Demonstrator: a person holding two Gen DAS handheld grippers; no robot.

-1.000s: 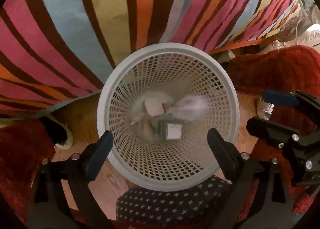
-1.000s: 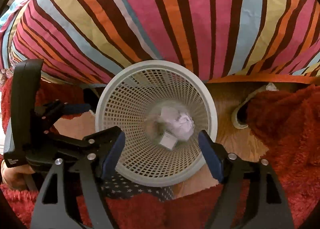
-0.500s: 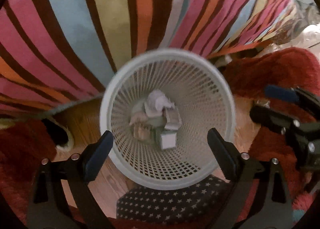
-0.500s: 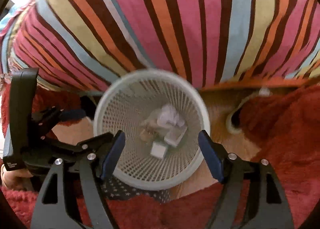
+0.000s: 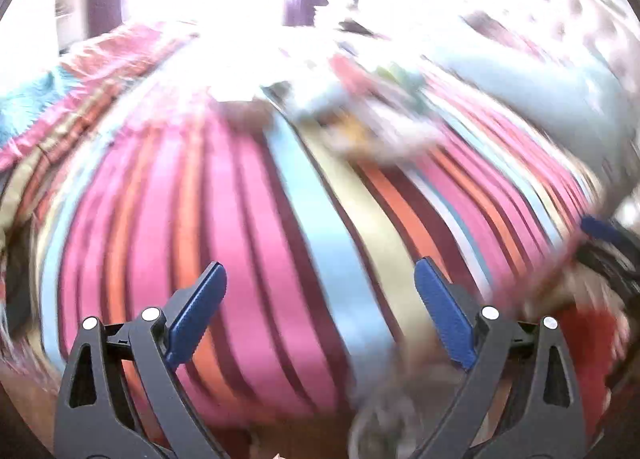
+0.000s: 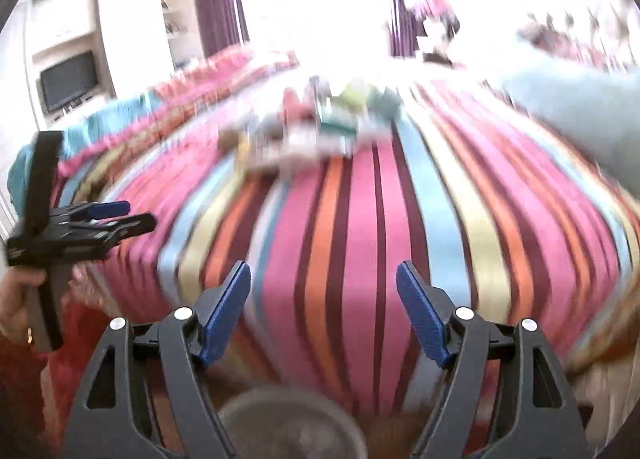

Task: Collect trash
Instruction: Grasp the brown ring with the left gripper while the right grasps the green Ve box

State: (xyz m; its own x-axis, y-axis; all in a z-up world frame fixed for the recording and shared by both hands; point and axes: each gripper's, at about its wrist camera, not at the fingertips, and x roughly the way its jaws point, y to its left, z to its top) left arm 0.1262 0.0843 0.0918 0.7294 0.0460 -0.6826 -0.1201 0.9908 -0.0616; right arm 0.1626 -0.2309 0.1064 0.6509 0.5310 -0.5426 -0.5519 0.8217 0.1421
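Observation:
Both views are motion-blurred and look across a striped bed cover (image 6: 360,219). A blurred pile of trash (image 6: 316,131) lies on the bed's far part; it also shows in the left wrist view (image 5: 368,127). My left gripper (image 5: 320,311) is open and empty above the cover. My right gripper (image 6: 324,311) is open and empty. The white mesh basket (image 6: 292,427) shows at the bottom edge below my right gripper, and as a blur in the left wrist view (image 5: 384,431). The left gripper (image 6: 124,215) appears at the left of the right wrist view.
A red shaggy rug (image 6: 80,331) lies at the lower left. A pale blue pillow (image 6: 580,107) lies on the bed at the right. A television (image 6: 68,79) and purple curtains (image 6: 218,3) stand at the back under bright window light.
Both grippers have swung up from looking down into the basket to looking across the bed. The basket has dropped to the bottom edge. Both stay open and empty.

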